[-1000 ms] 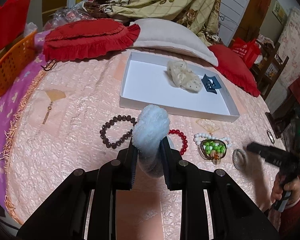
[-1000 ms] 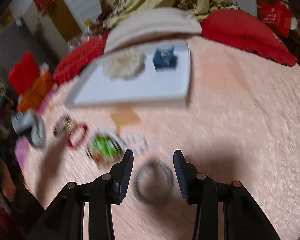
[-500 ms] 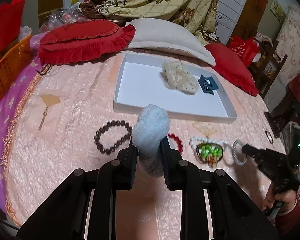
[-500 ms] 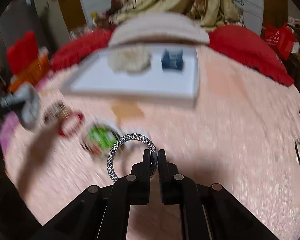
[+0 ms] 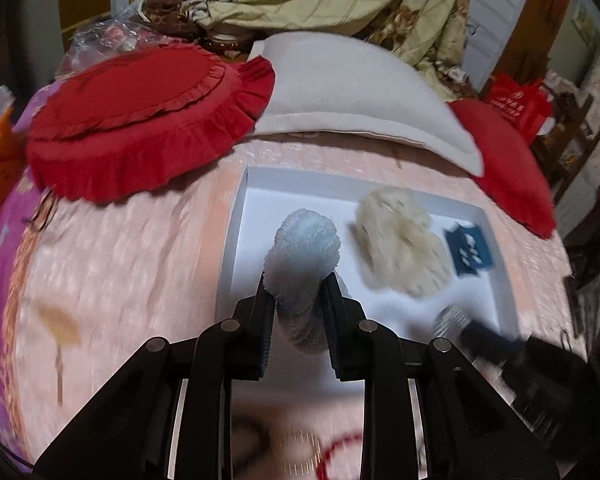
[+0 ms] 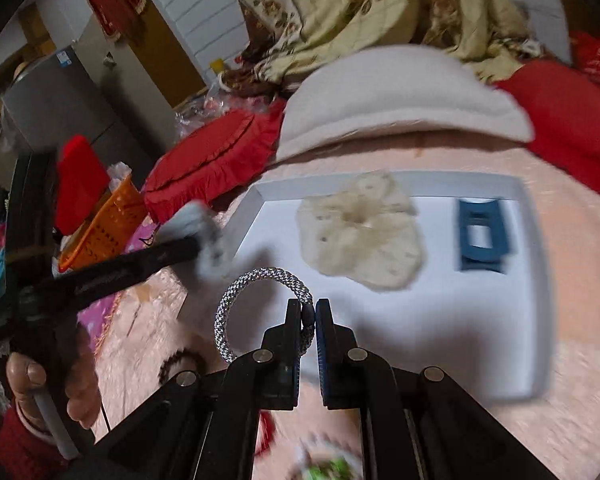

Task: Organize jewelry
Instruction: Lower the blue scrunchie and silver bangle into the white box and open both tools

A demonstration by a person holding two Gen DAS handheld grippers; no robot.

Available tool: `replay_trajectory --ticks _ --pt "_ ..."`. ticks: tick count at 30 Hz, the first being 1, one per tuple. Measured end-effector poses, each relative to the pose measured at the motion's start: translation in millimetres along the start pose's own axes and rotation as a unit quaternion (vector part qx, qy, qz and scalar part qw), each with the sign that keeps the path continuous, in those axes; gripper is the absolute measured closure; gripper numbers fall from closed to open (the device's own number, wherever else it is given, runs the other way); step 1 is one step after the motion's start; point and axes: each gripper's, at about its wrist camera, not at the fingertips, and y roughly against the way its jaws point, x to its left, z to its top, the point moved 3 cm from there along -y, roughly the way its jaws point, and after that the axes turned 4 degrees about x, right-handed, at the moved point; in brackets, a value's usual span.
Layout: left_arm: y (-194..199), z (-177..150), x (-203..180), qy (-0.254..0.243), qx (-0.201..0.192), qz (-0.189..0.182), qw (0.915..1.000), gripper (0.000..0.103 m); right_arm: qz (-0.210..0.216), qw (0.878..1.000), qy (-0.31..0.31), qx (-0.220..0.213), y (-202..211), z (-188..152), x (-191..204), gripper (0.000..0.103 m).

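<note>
**Two grippers loaded over the white tray**

Your left gripper point(image 5: 298, 280) has its jaws closed on a fluffy pale blue scrunchie point(image 5: 302, 254), which bulges up out of the fingers and hangs over the left part of the white tray point(image 5: 236, 216). From the right wrist view you see that same gripper reaching in from 9 o'clock, your left hand point(image 6: 48, 384) wrapped round its handle.

Your right gripper point(image 6: 309, 312) is pinched nearly fully closed on a grey-and-white braided bracelet point(image 6: 260, 276); the loop stands out toward 10 o'clock from the fingertips, over the near edge of the tray.

Inside the tray, a cream scrunchie point(image 6: 360, 236) lies near the middle, and a blue hair clip point(image 6: 480, 236) sits at 3 o'clock from it, close by but apart.

On the pink bedspread point(image 5: 120, 260) in front of the tray, at 6 o'clock, you have a dark bead bracelet point(image 6: 180, 360), a red bead bracelet point(image 5: 340, 444) and a blurred piece with green beads point(image 6: 332, 466).

At 12 o'clock beyond the tray lies a white pillow point(image 5: 360, 92), with a red frilled cushion point(image 5: 140, 120) at 10 o'clock and an orange basket point(image 6: 104, 224) farther left.
</note>
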Motion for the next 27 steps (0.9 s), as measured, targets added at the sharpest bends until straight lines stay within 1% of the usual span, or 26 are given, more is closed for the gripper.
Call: replay_trajectory --ticks 1,5,7,9,10,11,12,13,14,16,19,21,24,27 --pt "-12 10 0 -0.001 0.004 0.006 1.0000 0.081 0.000 1.000 -0.001 0.006 -12 2 2 0.096" --pt "-42 32 4 -0.002 0.008 0.022 0.9997 0.078 -0.006 1.000 -0.007 0.023 -54 17 1 0.096" --pt "-52 37 8 -0.002 0.010 0.020 0.9997 0.068 -0.011 0.999 -0.015 0.030 -68 24 -5 0.096" --pt "-55 39 13 0.006 0.009 0.013 0.9999 0.066 -0.011 0.999 -0.026 0.035 -75 28 -10 0.095" --pt "-56 39 16 0.011 0.010 0.007 0.9999 0.064 -0.011 0.999 -0.029 0.036 -76 29 -13 0.089" --pt "-57 39 18 0.016 0.014 -0.001 0.9998 0.063 -0.011 0.999 -0.032 0.036 -76 30 -16 0.078" --pt "-56 38 20 0.020 0.016 -0.008 0.9996 0.061 -0.008 0.999 -0.034 0.033 -75 30 -18 0.071" --pt "-53 37 22 0.024 0.016 -0.013 0.9995 0.060 -0.005 0.999 -0.036 0.029 -72 30 -19 0.061" --pt "-48 36 24 0.027 0.014 -0.016 0.9994 0.060 -0.005 0.999 -0.038 0.022 -67 30 -19 0.061" --pt "-36 32 25 0.029 0.009 -0.018 0.9994 0.060 -0.002 0.999 -0.045 0.012 -56 28 -20 0.061" --pt "-5 20 29 0.030 -0.002 -0.026 0.9992 0.060 0.005 0.999 -0.050 -0.003 -35 24 -17 0.061" --pt "14 11 32 0.025 -0.012 -0.021 0.9994 0.060 0.003 0.999 -0.047 -0.013 -16 19 -15 0.061" --pt "45 -13 40 0.021 -0.028 -0.020 0.9992 0.060 0.007 0.999 -0.043 -0.020 14 3 -15 0.061" --pt "61 -45 54 0.032 -0.027 -0.026 0.9988 0.060 0.010 0.999 -0.041 -0.015 37 -24 -19 0.061"
